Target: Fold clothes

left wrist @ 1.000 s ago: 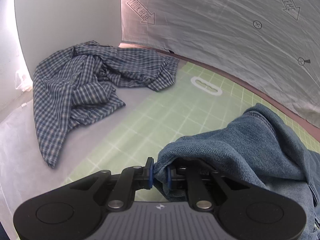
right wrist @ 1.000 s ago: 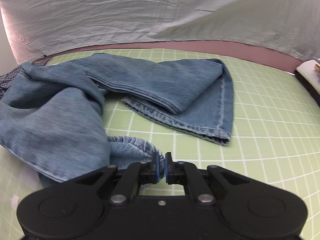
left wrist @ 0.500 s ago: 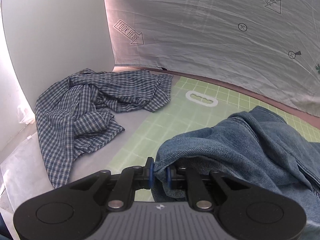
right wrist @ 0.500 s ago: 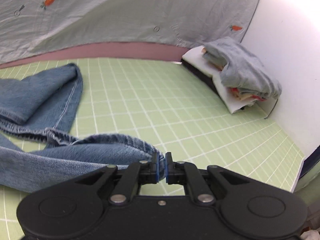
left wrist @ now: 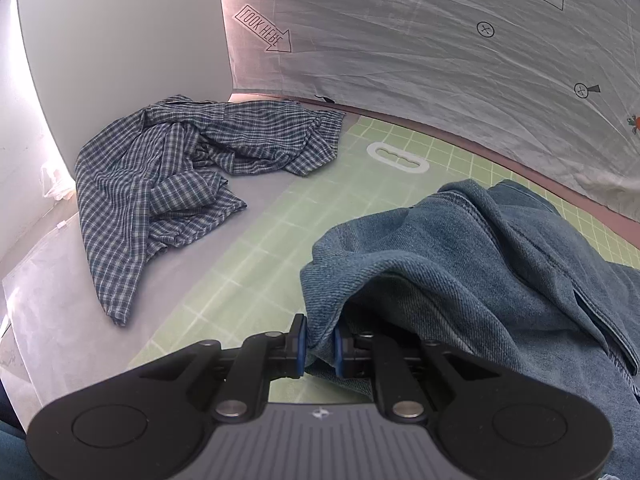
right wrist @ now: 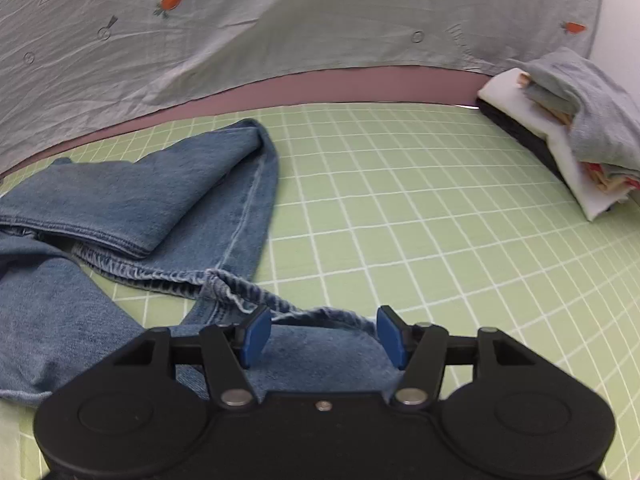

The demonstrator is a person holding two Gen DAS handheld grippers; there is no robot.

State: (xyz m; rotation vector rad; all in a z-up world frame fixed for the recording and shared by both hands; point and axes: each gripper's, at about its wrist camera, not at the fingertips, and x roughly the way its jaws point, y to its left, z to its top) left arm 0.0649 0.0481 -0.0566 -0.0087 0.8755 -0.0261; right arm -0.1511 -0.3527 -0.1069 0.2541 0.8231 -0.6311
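Jeans (left wrist: 480,272) on green grid mat (right wrist: 400,200), cut off at frame edges. L gripper (left wrist: 320,344) clamped on a denim edge; R gripper (right wrist: 318,334) jaws just opened, hem between, unpressed. Nearby: plaid shirt (left wrist: 168,184), folded stack (right wrist: 568,128).

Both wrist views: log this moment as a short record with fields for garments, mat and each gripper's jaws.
jeans: blue denim jeans lying loosely folded on the mat
mat: green grid mat
left gripper: left gripper, jaws shut on a denim fold
right gripper: right gripper, jaws have just been opening; a denim hem lies between them, unpinched
unfolded: checked shirt, crumpled beside the mat
done: folded stack at the mat's far right corner
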